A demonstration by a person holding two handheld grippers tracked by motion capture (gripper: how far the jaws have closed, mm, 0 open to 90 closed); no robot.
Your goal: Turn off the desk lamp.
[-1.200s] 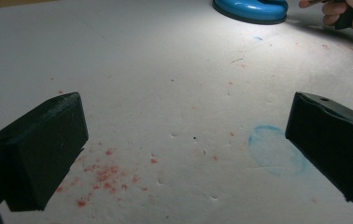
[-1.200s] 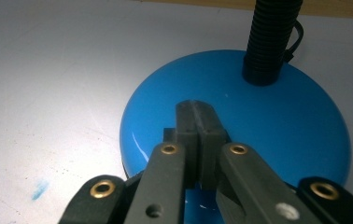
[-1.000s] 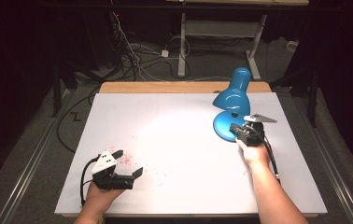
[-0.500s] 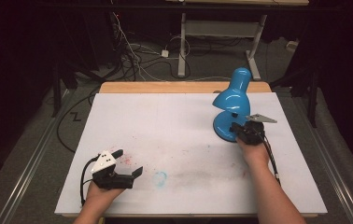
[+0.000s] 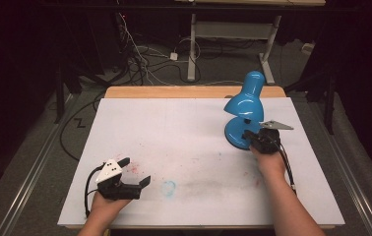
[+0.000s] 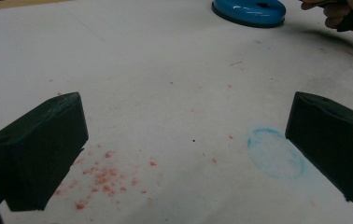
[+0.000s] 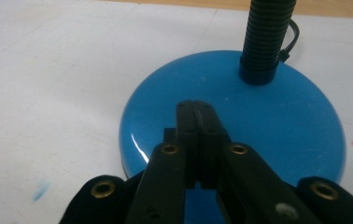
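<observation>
The right gripper (image 7: 196, 112), jaws pressed together on nothing, hovers over the blue desk lamp's (image 5: 245, 103) round base (image 7: 277, 121). The left gripper (image 5: 134, 172), jaws spread wide and empty, rests well apart near the table's (image 5: 184, 128) front edge.

The lamp (image 5: 245, 110) stands on the table (image 5: 174, 128), toward its far right corner; its base (image 5: 235, 133) rests flat on the sheet, and its shade (image 5: 247, 98) leans out above the base; the right gripper (image 5: 253, 135) sits at the near edge of the base, its 2 jaws pressed together over the base's top (image 7: 268, 121), with the ribbed neck (image 7: 265, 39) just beyond them; the left gripper (image 5: 137, 172) lies well to the near left of the lamp, close to the table's near edge, its 2 jaws spread wide; a drawn ring mark (image 5: 169, 187) lies on the sheet just right of that gripper, and speckled marks (image 6: 104, 175) lie between its jaws.
</observation>
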